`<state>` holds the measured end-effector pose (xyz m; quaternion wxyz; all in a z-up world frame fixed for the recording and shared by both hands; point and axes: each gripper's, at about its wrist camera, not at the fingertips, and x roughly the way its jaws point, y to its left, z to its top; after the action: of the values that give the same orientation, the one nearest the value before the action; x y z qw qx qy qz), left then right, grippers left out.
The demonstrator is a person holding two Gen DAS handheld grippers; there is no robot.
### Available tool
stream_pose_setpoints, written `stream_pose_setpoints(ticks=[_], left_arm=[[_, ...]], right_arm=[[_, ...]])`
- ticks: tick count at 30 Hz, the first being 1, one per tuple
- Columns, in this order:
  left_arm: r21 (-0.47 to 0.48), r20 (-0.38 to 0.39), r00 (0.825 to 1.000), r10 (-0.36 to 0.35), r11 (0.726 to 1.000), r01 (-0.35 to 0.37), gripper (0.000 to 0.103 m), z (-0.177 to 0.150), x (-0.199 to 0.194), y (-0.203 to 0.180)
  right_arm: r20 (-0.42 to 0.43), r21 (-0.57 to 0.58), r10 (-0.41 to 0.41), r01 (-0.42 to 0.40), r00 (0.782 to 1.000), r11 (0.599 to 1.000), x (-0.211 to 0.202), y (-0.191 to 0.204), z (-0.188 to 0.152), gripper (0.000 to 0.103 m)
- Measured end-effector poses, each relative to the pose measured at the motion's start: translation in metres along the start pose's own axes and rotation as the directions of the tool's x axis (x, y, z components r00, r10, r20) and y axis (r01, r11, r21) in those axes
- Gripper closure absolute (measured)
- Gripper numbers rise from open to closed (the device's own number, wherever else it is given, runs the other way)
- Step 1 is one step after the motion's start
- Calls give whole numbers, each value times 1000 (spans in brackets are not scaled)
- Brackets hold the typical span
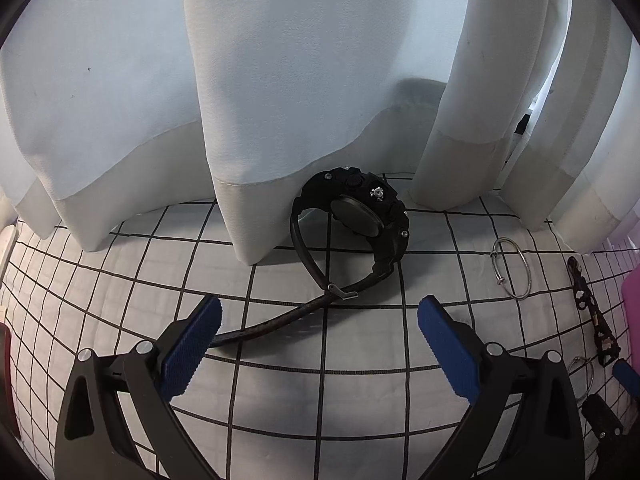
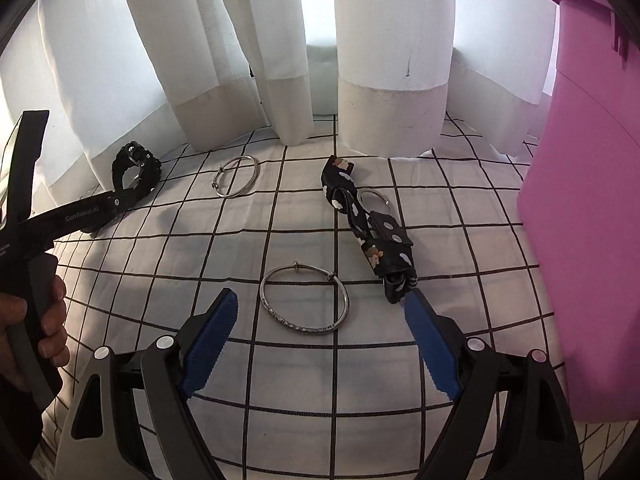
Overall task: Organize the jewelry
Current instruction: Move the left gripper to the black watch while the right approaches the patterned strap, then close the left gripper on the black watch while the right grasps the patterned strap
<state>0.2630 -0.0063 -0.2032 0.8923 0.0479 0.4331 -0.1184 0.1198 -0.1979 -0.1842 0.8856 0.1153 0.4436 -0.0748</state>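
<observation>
A black wristwatch [image 1: 352, 216] lies on its side on the checked cloth, close to the curtain, its strap trailing toward my left gripper [image 1: 320, 316]. That gripper is open, just short of the watch, with only the strap end near its left finger. My right gripper [image 2: 322, 308] is open just above a silver bangle [image 2: 304, 300], which lies flat between and slightly ahead of its blue pads. A black patterned strap [image 2: 370, 232] with a key ring lies beside the right finger. A second silver bangle [image 2: 236, 178] lies farther back, and the watch [image 2: 134, 174] shows at far left.
White curtains [image 1: 280, 80] hang down onto the checked cloth [image 2: 320, 380] along the back. A pink plastic bin [image 2: 592, 200] stands at the right. A hand [image 2: 36, 320] grips the left gripper's handle at the left edge of the right wrist view.
</observation>
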Motion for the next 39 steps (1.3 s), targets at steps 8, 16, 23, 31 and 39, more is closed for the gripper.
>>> stream_pose_setpoints(ticks=[8, 16, 23, 31, 39], left_arm=[[-10, -50, 999, 0, 1000, -1, 6, 10, 23, -4], [-30, -63, 998, -2, 1000, 0, 6, 21, 41, -9], [-21, -45, 999, 26, 999, -27, 5, 27, 52, -23], [4, 2, 1000, 12, 1000, -12, 46, 33, 48, -39], [-36, 16, 1000, -16, 999, 17, 49, 24, 43, -35]], right_arm=[[-3, 9, -75, 75, 997, 997, 17, -19, 30, 21], [-58, -37, -126, 124, 990, 992, 46, -27, 46, 21], [-36, -29, -110, 109, 993, 994, 50, -33, 49, 21], [-16, -51, -88, 87, 996, 995, 48, -30, 48, 29], [6, -72, -64, 64, 998, 995, 39, -23, 41, 75]])
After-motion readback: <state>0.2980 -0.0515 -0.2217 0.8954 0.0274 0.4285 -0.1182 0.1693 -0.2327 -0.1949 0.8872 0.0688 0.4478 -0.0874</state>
